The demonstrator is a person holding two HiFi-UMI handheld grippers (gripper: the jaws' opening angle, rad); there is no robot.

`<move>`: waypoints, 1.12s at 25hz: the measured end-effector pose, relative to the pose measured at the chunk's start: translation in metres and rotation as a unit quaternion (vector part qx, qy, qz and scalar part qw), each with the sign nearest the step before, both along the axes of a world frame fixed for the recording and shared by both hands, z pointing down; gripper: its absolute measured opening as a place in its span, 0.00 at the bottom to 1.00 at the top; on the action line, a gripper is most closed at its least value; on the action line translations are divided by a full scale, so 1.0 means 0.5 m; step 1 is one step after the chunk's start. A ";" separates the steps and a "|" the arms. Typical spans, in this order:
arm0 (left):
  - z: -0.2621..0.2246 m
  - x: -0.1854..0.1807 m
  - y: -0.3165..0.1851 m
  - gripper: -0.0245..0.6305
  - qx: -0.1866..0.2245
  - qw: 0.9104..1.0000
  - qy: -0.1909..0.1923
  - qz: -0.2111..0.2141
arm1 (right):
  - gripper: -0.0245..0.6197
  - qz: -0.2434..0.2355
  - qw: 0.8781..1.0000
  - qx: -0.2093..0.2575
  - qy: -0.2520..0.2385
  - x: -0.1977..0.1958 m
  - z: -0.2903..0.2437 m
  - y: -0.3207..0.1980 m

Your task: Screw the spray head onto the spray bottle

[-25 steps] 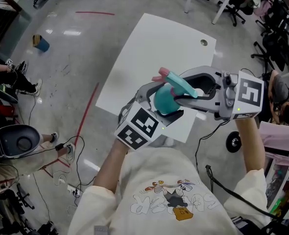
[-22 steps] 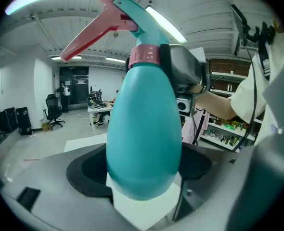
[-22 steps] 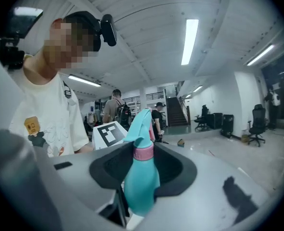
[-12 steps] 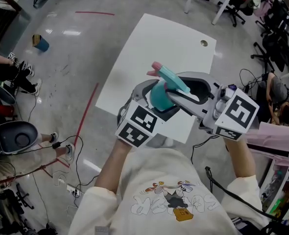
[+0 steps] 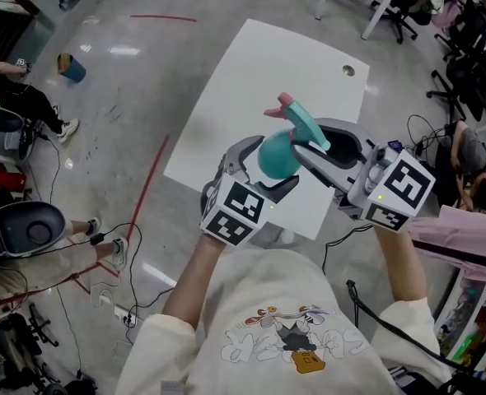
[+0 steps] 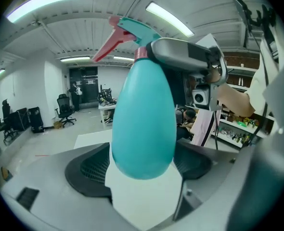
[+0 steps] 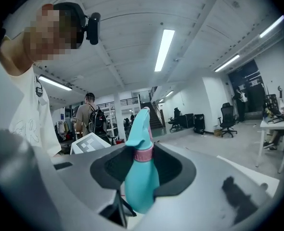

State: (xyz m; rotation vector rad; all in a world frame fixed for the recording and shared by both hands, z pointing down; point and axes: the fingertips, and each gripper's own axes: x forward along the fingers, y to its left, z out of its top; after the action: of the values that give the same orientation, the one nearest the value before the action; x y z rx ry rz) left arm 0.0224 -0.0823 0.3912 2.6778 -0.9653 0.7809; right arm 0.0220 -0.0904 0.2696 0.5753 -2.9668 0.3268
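A teal spray bottle point(image 5: 276, 156) is held in the air above the white table point(image 5: 251, 72), with its teal spray head point(image 5: 302, 122) and pink trigger seated on top. My left gripper point(image 5: 268, 169) comes from below and is shut on the bottle's round body point(image 6: 144, 124). From the right, my right gripper point(image 5: 307, 145) is shut on the spray head at the pink collar point(image 7: 143, 153). In the left gripper view one right jaw lies across the neck, under the spray head point(image 6: 130, 30). The right gripper view shows the bottle point(image 7: 141, 186) upright between my right gripper's point(image 7: 143, 166) jaws.
The table has a round cable hole point(image 5: 348, 71) near its far right corner. A red tape line point(image 5: 148, 183) runs along the floor to the left. A blue bin point(image 5: 72, 70) stands far left. Office chairs point(image 5: 465, 31) and a seated person are at the right.
The right gripper has dropped lower and turned about the bottle's neck, and its marker cube sits nearer the body. The left gripper and bottle have shifted a little; both grips hold.
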 end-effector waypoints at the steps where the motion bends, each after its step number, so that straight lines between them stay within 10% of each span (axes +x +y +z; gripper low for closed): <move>1: 0.010 -0.011 0.002 0.66 -0.005 1.000 0.002 -0.008 | 0.25 0.011 1.000 0.003 -0.005 0.009 0.001 -0.006; 9: 0.054 -0.040 0.011 0.66 -0.019 0.999 0.000 -0.037 | 0.25 0.081 0.993 0.087 0.020 0.026 0.172 -0.064; 14: 0.064 -0.076 -0.027 0.05 0.052 0.989 0.009 -0.134 | 0.25 0.103 0.990 0.060 0.072 0.011 0.383 -0.097; 28: 0.184 -0.108 -0.055 0.05 -0.017 0.978 0.034 -0.206 | 0.25 0.093 0.988 0.032 0.116 -0.075 0.655 -0.128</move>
State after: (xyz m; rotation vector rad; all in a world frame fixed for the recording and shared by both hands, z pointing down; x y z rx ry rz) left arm -0.0313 -0.1100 0.4834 2.3355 -1.4079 0.6041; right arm -0.0154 -0.1547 0.5971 0.8381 -2.7146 0.1665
